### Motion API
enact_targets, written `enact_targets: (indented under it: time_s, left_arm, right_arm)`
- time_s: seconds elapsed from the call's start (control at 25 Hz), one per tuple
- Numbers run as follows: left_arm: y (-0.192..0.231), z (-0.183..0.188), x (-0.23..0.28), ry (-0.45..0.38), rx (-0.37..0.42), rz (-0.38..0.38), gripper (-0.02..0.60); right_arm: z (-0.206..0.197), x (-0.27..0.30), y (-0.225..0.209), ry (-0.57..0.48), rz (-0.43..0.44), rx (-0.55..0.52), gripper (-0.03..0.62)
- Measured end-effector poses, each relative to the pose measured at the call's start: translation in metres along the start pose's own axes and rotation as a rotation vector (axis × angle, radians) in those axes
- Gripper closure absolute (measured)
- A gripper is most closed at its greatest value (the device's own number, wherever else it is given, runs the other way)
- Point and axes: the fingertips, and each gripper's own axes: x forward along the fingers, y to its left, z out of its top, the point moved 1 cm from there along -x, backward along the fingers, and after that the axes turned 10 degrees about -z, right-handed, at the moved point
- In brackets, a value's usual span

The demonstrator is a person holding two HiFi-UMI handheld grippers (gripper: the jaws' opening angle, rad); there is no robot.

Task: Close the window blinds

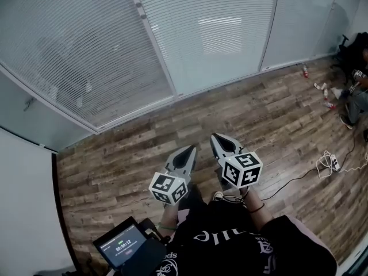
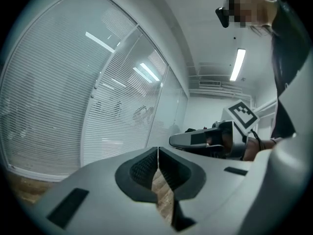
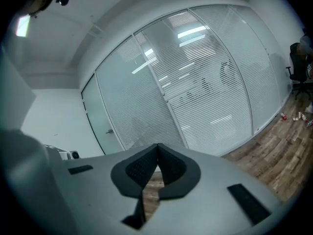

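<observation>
Just two tools — both closed

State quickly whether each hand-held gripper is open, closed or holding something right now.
Left hand-held gripper: closed, holding nothing.
Right hand-held gripper: closed, holding nothing.

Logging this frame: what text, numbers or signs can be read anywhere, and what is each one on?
"00:00:12", as far as the small digits allow: on the dark handheld screen at the lower left of the head view.
"ule", a cut-off fragment: white print on the person's black shirt; the rest of the shirt print is unreadable.
No letters on the black-and-white marker cubes: coded squares only.
</observation>
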Motion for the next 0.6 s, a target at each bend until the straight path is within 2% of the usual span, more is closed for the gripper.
enact_targets:
  time_s: [0.6]
  left_arm:
    - [-0.027, -0.005, -0.002, -0.013, 0.014, 0.016, 0.578]
  right_arm:
    - [-0.004, -0.027, -0.003, -0.015, 0.021, -0.044, 0.577]
